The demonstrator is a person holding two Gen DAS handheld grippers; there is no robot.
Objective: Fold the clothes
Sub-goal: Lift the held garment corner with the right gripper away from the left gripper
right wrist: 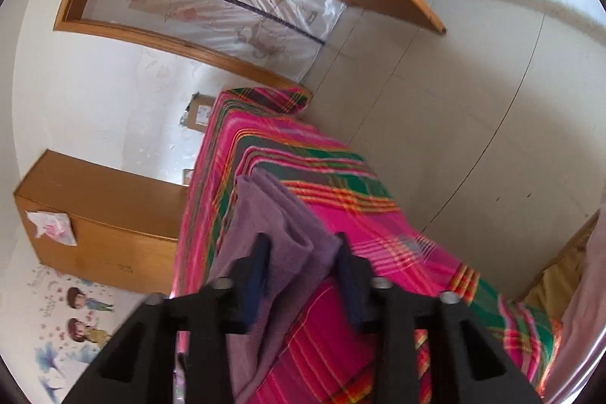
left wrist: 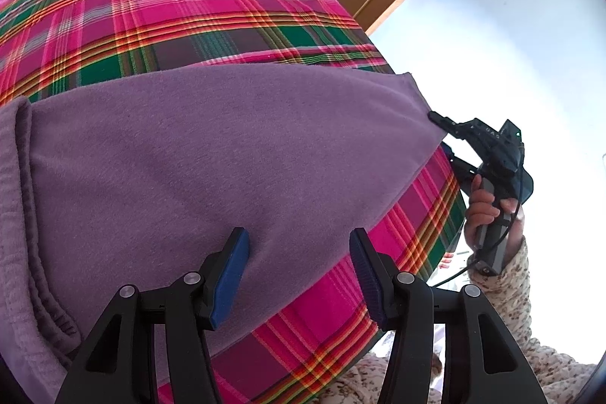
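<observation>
Here the purple garment (left wrist: 212,154) is lying across the centre of the left-wrist frame on the plaid cover (left wrist: 159,6), seemingly spread flat to take a crease. Left gripper (left wrist: 299,267) is hovering at lower centre, fingers spread, over the garment's edge. Right gripper (right wrist: 303,275) is straddling a fabric fold, jaws parted around it; contact unclear. The hand (left wrist: 488,218), at right, is tilting it inward.
</observation>
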